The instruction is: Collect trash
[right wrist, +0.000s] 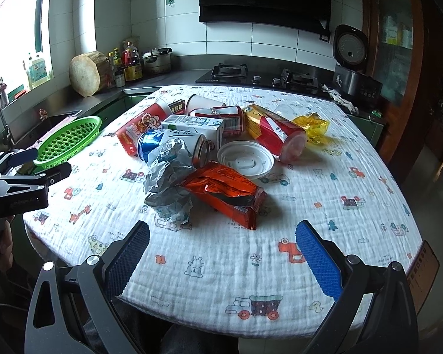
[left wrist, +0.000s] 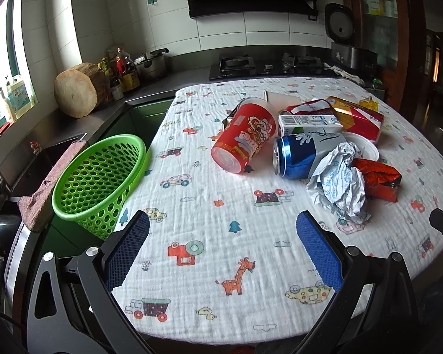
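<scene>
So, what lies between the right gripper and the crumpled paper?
Nothing: in the right wrist view, only bare printed tablecloth lies between the open right gripper and the crumpled paper.

Ahead of my right claw I count one crumpled paper wad (right wrist: 169, 181), one orange foil packet (right wrist: 226, 193) just beside it, and one white lid (right wrist: 245, 160) beyond that. Further out lie two cans: a blue one (right wrist: 174, 147) and a red one (right wrist: 221, 118). There is one milk carton (right wrist: 192, 126), two red tubs (right wrist: 140, 128) (right wrist: 276, 132), one yellow wrapper (right wrist: 311, 125). Off to my left claw's left, one green basket (left wrist: 99, 177).
</scene>
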Available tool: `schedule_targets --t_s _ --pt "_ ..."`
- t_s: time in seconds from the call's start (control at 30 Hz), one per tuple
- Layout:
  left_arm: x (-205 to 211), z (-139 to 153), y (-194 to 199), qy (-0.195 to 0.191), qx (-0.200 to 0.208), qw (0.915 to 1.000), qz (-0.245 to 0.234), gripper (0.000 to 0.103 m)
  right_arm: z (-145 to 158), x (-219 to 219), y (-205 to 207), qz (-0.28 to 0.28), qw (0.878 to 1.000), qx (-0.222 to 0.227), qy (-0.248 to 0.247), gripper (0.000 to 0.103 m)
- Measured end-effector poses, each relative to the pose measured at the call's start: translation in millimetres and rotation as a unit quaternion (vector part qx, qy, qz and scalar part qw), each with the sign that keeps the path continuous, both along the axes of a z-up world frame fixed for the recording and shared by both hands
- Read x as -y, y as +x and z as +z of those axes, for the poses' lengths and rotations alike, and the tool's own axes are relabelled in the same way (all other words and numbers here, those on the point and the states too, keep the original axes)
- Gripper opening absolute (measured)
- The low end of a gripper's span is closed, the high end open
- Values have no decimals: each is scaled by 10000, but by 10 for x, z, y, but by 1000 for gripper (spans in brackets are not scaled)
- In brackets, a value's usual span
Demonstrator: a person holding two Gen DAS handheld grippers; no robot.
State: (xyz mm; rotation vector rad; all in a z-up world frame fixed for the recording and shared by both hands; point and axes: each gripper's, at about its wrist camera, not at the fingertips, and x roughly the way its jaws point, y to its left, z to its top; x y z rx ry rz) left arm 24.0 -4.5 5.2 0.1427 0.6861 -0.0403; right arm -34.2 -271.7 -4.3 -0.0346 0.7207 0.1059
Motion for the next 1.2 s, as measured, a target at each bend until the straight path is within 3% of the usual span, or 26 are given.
schedule_targets --t_s 0.47,0.6,0.77,1.2 --pt "40 -13 132 -22 -137 9999 -19 98 -107 65 262 395 9990 -93 -193 95" --pt "73 -20 169 -61 -192 9998 -48 98 -165 132 370 534 9982 -175 -214 87" --pt "130 -10 217 -87 -220 9996 -125 98 -230 199 513 764 9965 -262 -236 86" --pt "403 45 325 -321 -305 9967 -678 97 -482 206 953 1460 9873 -585 -220 81"
